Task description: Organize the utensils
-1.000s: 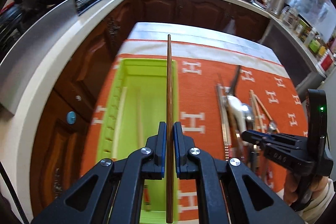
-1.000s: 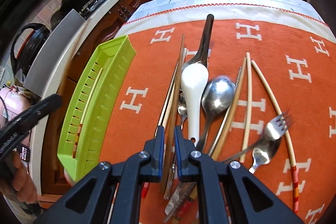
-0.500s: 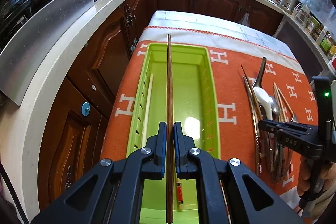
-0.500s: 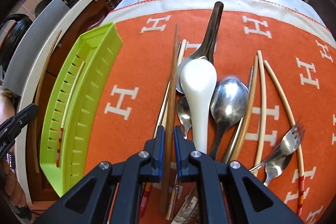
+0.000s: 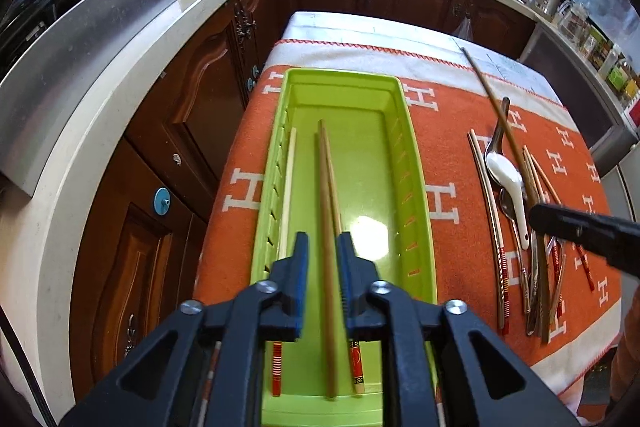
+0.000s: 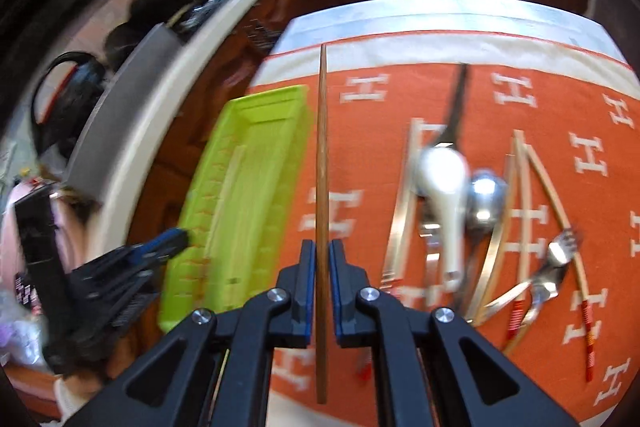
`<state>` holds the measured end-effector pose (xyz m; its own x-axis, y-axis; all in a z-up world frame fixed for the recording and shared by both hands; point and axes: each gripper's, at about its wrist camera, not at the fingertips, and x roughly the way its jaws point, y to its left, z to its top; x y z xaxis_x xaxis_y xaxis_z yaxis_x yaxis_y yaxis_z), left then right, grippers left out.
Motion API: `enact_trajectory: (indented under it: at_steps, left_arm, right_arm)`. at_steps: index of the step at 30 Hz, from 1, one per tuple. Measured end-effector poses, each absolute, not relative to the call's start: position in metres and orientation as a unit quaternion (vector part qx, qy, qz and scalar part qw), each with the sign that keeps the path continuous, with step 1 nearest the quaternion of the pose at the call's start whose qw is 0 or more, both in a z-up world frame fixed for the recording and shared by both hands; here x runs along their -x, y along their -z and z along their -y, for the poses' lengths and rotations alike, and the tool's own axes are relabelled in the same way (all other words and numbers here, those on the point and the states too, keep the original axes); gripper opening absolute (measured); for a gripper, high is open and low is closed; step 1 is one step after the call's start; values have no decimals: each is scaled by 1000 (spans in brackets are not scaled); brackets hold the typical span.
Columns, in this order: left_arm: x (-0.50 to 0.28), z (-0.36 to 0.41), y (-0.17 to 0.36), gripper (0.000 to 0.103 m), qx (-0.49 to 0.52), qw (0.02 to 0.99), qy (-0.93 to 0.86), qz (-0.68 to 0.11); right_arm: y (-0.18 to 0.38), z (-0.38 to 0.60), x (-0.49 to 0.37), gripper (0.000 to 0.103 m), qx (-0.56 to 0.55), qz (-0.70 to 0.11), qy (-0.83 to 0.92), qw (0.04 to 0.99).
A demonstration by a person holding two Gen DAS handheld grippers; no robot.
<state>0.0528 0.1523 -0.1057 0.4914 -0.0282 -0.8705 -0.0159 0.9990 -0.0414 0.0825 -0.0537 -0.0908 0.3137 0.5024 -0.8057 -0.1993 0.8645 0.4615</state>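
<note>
Chopstick is sitting clamped between my right gripper fingers, long axis running straight away from the camera, tip pointing at the far table edge, above the orange cloth. I'm seeing my left gripper with fingers spread apart, gripping nothing; a brown chopstick is lying lengthwise in the green tray between them, beside two pale ones. Left view is showing the tray floor; right view is only giving me its blurred side wall. Right view is showing the utensil pile: white spoon, metal spoon, fork. Motion blur is smearing the pile's details.
</note>
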Motion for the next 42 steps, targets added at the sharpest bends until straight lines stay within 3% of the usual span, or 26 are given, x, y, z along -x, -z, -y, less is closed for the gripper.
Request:
enact_trajectory:
  at_steps: [4,18,23,36,42]
  left_arm:
    - [-47,-160,95,23,24,869,-6,-494]
    - [-30,-190,80,24,30,872,-63,-484]
    - [-25,-194,77,41,32,876,-70,-477]
    - [-23,-176,76,42,35,874,-48,-482]
    - [-22,-160,77,48,32,872,-32,-487]
  right_arm:
    - [82,26,-78,7,-139,-549,-254,784]
    - [95,-26,-90,9,-174,-569,-276,755]
    - [102,-36,-87,25,-160,-582,-278,747]
    - [84,-3,-67,25,-72,-535,-244,806]
    - [82,24,-59,25,-62,-523,-225,820]
